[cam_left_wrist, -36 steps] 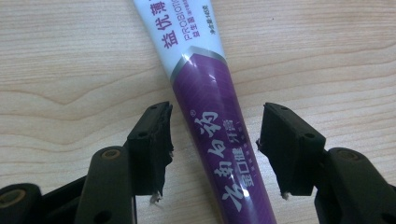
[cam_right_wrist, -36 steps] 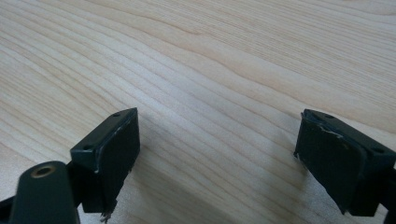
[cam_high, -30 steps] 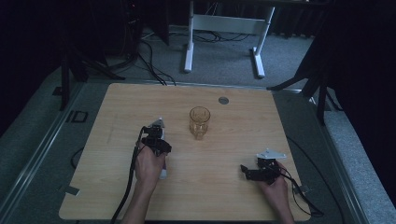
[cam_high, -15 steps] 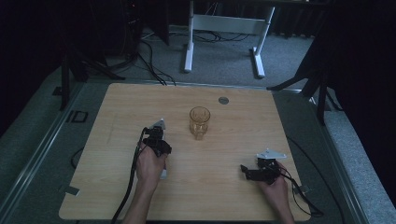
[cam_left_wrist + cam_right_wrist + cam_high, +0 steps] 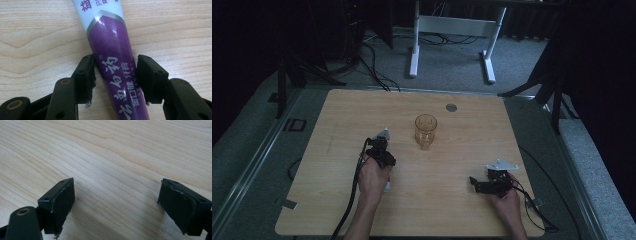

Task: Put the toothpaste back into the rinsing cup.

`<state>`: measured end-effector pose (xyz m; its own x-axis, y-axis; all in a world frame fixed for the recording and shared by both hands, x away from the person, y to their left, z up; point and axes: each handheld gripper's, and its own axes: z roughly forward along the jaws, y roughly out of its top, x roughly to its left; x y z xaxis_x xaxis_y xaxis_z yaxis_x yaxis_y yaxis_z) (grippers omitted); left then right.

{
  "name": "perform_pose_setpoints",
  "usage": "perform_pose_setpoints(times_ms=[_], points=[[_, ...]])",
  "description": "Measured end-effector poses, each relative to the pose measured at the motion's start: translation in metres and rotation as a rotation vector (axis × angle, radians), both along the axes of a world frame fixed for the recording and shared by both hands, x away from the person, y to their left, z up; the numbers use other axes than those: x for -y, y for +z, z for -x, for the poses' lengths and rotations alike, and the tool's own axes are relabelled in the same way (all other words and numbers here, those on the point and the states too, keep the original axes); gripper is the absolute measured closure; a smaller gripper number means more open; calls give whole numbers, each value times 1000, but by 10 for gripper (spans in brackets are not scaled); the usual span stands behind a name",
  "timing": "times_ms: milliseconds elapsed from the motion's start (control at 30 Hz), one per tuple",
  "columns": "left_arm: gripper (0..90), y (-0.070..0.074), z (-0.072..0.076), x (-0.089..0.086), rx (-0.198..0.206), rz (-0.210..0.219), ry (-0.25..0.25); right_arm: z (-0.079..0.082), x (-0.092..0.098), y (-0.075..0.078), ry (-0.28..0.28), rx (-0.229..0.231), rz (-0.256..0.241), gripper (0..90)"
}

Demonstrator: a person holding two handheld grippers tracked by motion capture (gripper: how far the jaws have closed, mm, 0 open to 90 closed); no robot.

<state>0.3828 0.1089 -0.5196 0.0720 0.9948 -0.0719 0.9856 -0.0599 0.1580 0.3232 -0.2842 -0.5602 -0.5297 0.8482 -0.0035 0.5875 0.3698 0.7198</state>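
Observation:
A purple and white toothpaste tube [image 5: 110, 42] lies flat on the wooden table [image 5: 462, 150]. My left gripper [image 5: 115, 75] points down at it, with one black jaw against each side of the purple part. In the high view that left gripper [image 5: 379, 150] sits left of centre, and a white end of the tube [image 5: 387, 186] pokes out beside the hand. A clear amber glass [image 5: 425, 131] stands upright in the table's middle, to the right of the left gripper. My right gripper [image 5: 477, 184] rests near the front right, open [image 5: 116, 202] over bare wood.
A small round grey grommet [image 5: 451, 107] is set in the table behind the glass. A cable trails from each gripper toward the front edge. Beyond the far edge stand a white desk frame [image 5: 452, 30] and dark stands on the floor.

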Motion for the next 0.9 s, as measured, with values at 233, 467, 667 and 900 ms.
perform_pose_setpoints(times_ms=[233,467,667,900], points=[[497,0,0,3,-6,-27,-8,0,0,0,0,0,0,137],[510,0,-1,7,-8,-59,-21,0,0,0,0,0,1,137],[556,0,-1,6,-8,-59,-34,0,0,0,0,0,0,137],[617,1,0,6,-2,-65,-62,0,0,0,0,0,0,137]])
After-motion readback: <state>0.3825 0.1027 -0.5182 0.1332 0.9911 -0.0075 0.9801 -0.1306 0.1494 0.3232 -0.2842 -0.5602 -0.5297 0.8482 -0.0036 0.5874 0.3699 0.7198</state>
